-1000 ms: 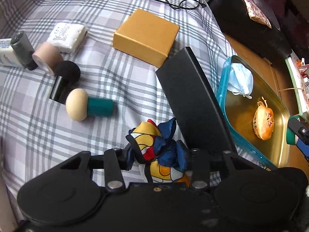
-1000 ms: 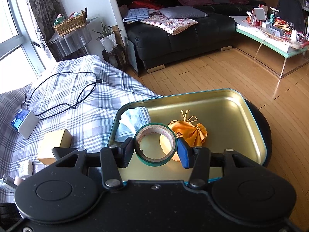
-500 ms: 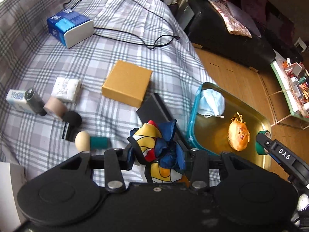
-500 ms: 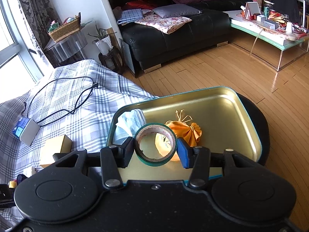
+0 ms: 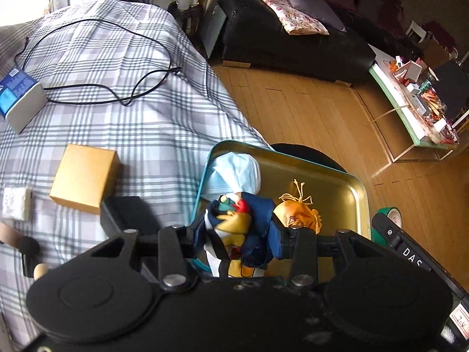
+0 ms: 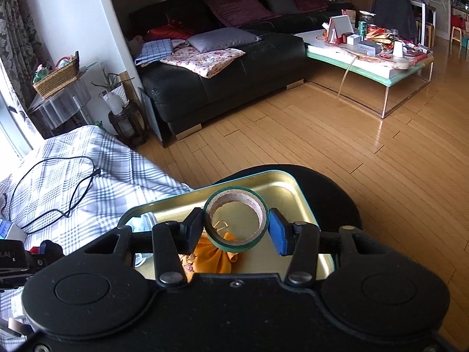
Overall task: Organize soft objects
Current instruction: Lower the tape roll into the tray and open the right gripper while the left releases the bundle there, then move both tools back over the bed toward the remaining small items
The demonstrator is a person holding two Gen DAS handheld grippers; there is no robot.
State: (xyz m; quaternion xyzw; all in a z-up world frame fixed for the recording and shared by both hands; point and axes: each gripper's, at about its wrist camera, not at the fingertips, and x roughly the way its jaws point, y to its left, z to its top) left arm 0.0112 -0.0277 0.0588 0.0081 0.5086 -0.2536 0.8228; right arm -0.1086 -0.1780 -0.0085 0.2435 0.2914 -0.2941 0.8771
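My left gripper (image 5: 239, 234) is shut on a crumpled blue, yellow and red scarf (image 5: 240, 226) and holds it above the near edge of the gold tray (image 5: 337, 193). In the tray lie a light blue face mask (image 5: 234, 173) and an orange drawstring pouch (image 5: 296, 211). My right gripper (image 6: 236, 224) is shut on a green tape roll (image 6: 236, 220), held over the same tray (image 6: 287, 187) above the pouch (image 6: 211, 258). The mask (image 6: 143, 220) shows at the tray's left end. The tape roll also shows at the right in the left wrist view (image 5: 390, 214).
The tray sits on a black stool (image 6: 331, 196) beside a plaid-covered bed (image 5: 117, 111). On the bed lie a tan box (image 5: 83, 179), a black box lid (image 5: 129, 214), a white packet (image 5: 16, 206), a blue-and-grey box (image 5: 19, 99) and a black cable (image 5: 102, 82). Wooden floor (image 6: 351, 146), sofa and coffee table lie beyond.
My left gripper has carried the scarf from above the bed rightward to above the tray. My right gripper has risen a little with the tape roll, still over the tray.
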